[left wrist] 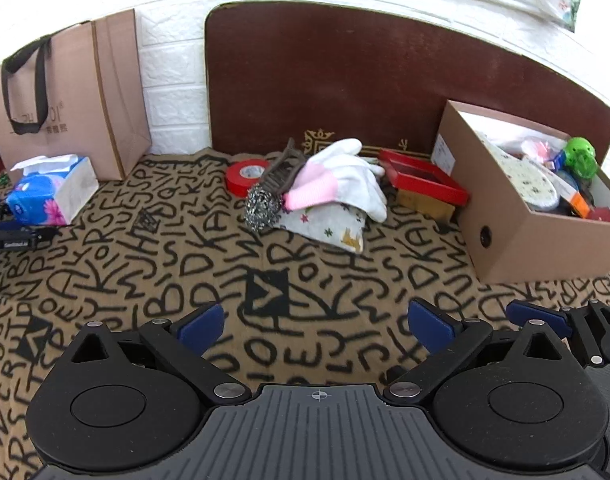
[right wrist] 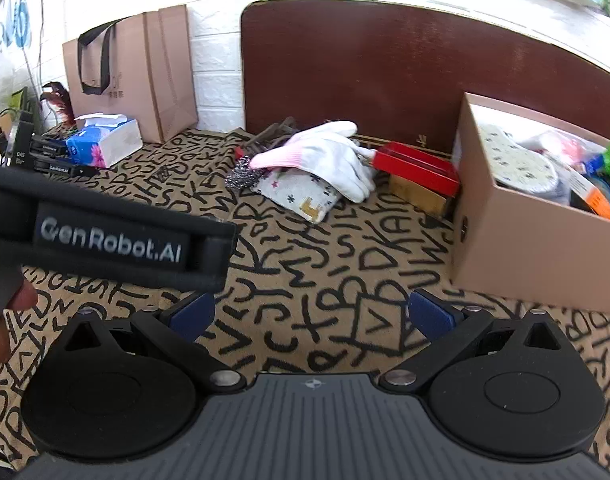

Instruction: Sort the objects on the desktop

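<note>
A pile of objects lies at the back of the letter-patterned cloth: a red tape roll (left wrist: 245, 176), a brown hair claw (left wrist: 281, 170), a steel wool scourer (left wrist: 262, 208), a white and pink glove (left wrist: 341, 180), a star-print pouch (left wrist: 329, 228) and a red tin (left wrist: 423, 178). The glove (right wrist: 329, 160), pouch (right wrist: 301, 194) and tin (right wrist: 417, 168) also show in the right wrist view. A cardboard box (left wrist: 541, 240) with several items stands at the right. My left gripper (left wrist: 315, 326) is open and empty, well short of the pile. My right gripper (right wrist: 311, 316) is open and empty too.
A brown paper bag (left wrist: 65, 100) and a tissue pack (left wrist: 51, 190) stand at the back left. A dark brown board (left wrist: 365, 76) leans on the white wall. The left gripper's body (right wrist: 105, 236) fills the left of the right wrist view.
</note>
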A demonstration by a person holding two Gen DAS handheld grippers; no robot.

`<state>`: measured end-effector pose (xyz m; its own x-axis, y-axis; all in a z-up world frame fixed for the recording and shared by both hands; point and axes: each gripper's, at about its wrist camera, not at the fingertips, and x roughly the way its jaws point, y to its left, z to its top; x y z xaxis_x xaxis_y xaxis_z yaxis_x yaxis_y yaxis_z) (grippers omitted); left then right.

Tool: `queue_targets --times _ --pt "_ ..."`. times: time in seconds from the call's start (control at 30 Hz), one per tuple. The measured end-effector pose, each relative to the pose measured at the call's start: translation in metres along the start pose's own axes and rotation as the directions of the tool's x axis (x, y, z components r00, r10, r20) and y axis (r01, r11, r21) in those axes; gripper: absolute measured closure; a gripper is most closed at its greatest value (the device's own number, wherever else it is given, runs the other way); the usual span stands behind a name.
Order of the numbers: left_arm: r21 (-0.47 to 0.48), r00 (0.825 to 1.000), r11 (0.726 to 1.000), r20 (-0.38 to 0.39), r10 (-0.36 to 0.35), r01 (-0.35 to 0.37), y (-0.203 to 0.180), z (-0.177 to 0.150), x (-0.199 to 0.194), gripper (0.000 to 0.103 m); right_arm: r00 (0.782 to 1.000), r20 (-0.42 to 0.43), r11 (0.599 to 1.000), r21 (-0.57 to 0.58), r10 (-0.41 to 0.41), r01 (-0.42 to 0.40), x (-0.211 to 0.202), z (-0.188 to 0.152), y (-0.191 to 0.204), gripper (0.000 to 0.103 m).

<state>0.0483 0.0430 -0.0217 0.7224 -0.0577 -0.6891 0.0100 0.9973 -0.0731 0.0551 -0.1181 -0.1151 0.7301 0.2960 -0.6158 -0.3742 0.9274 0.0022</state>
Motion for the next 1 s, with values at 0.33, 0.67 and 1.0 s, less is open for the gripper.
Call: queue_targets --times 0.33,0.67,1.0 --pt "-0.051 0.996 0.995 -0.013 -0.084 0.083 0.016 0.048 0.044 0.007 0.994 0.096 0.997 -0.071 0.051 -0.044 0.041 0.029 0.0 0.0" --pt "-0.081 0.991 0.993 -0.086 -0.098 0.091 0.025 0.082 0.121 0.023 0.985 0.145 0.986 -0.152 0.089 -0.067 0.113 0.063 -0.012 0.009" --pt "-0.122 0.983 0.986 -0.13 -0.126 0.11 0.032 0.091 0.152 0.064 0.987 0.136 0.981 -0.183 0.09 -0.064 0.154 0.07 -0.019 0.026"
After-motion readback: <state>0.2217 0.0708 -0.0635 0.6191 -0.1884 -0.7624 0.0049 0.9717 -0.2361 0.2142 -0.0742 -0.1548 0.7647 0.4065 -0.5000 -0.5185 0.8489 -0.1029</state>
